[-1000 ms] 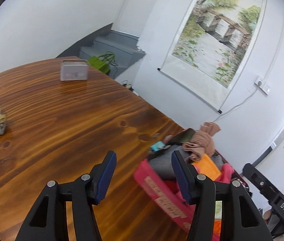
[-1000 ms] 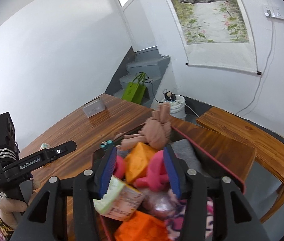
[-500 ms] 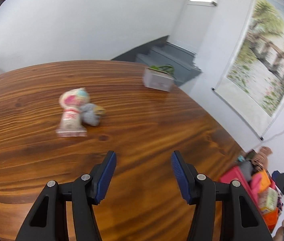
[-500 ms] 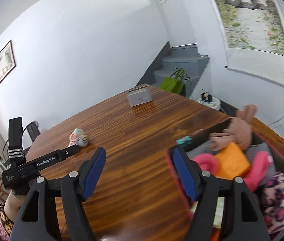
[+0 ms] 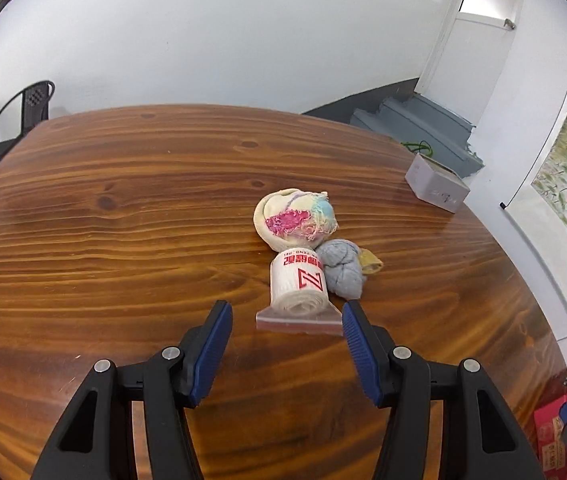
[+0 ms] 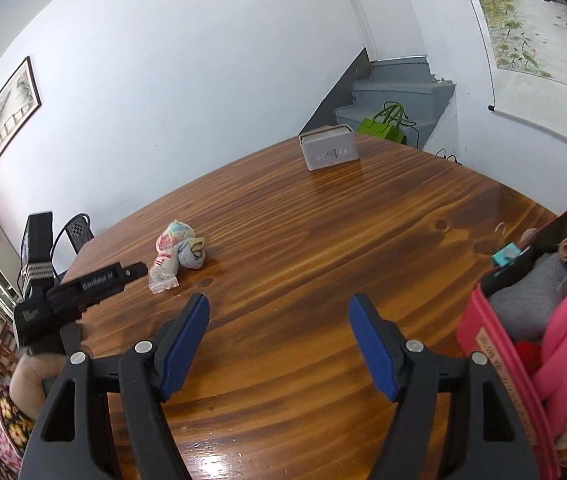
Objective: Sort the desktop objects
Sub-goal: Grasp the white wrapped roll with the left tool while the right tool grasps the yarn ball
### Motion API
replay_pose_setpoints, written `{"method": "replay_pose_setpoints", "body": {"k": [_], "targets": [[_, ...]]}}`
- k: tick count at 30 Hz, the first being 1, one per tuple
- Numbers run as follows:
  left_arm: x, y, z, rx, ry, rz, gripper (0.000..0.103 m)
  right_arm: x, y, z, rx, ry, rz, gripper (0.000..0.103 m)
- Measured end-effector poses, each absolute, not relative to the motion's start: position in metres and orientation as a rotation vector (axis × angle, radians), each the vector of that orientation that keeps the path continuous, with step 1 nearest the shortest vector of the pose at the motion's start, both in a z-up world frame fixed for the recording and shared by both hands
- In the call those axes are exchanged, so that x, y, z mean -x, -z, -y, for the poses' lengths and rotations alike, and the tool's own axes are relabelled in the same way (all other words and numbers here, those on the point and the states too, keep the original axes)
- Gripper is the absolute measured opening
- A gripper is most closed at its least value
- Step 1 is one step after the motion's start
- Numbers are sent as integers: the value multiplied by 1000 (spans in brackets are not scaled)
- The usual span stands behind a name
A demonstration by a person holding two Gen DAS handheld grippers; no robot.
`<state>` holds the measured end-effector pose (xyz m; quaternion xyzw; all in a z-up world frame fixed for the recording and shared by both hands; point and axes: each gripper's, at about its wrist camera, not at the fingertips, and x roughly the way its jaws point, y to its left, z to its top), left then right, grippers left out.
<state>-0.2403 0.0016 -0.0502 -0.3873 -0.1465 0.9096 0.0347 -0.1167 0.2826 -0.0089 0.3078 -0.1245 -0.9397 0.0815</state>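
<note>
I keep my left gripper (image 5: pixel 285 326) open, framing the bagged roll (image 5: pixel 299 294) at frame centre for pickup; my right gripper (image 6: pixel 279 322), empty, has just been opening beside the red box (image 6: pixel 483 336) at right.

Red print on the white rolled cloth in a clear bag (image 5: pixel 298 286): a big "Z", with a line of small red letters by it, upside down and too small to read. White letters along the black body of the left gripper (image 6: pixel 99 282), blurred, about "GenRobot.AI". Dark marks on the front of the grey box (image 6: pixel 329 153), too small to read. Faint print on the pink box's side (image 6: pixel 491 346), not readable.
</note>
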Motion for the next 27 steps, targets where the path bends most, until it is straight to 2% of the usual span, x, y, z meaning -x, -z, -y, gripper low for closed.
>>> {"method": "replay_pose_setpoints", "body": {"k": [11, 13, 15, 19, 23, 27], "targets": [[277, 71, -14, 1256, -2722, 413, 58, 119, 16, -276, -946, 2794, 312, 76], [279, 72, -13, 1253, -2715, 412, 44, 121, 18, -272, -954, 2784, 295, 76], [280, 72, -10, 1254, -2701, 429, 40, 123, 21, -268, -968, 2770, 285, 76], [278, 69, 1, 1250, -2745, 416, 39, 140, 26, -256, -1043, 2718, 238, 76], [275, 62, 23, 1220, -2785, 492, 39, 175, 17, -233, -1060, 2687, 157, 76], [271, 57, 46, 1201, -2840, 546, 39, 222, 7, -201, -1053, 2617, 165, 76]]}}
